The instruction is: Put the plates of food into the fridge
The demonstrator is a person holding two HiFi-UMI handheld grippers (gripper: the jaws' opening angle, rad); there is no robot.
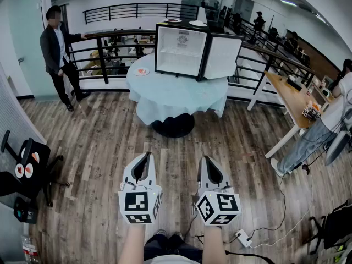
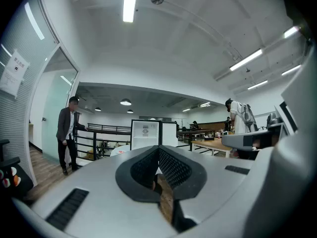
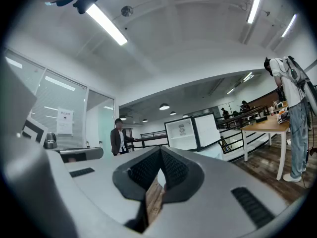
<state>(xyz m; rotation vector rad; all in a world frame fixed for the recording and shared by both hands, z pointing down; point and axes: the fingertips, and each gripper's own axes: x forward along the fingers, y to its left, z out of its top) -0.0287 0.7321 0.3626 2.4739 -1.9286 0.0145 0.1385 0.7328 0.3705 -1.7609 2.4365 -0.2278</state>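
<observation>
A plate of food sits on the round table, just left of the open fridge, in the upper middle. It is far ahead of me. My left gripper lines up with it better than my right gripper. Both have jaws pressed together, holding nothing.

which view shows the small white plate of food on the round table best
Head view: the small white plate lies unobstructed on the pale blue tablecloth. The left gripper view shows only a distant speck; the right gripper view does not show it.
</observation>
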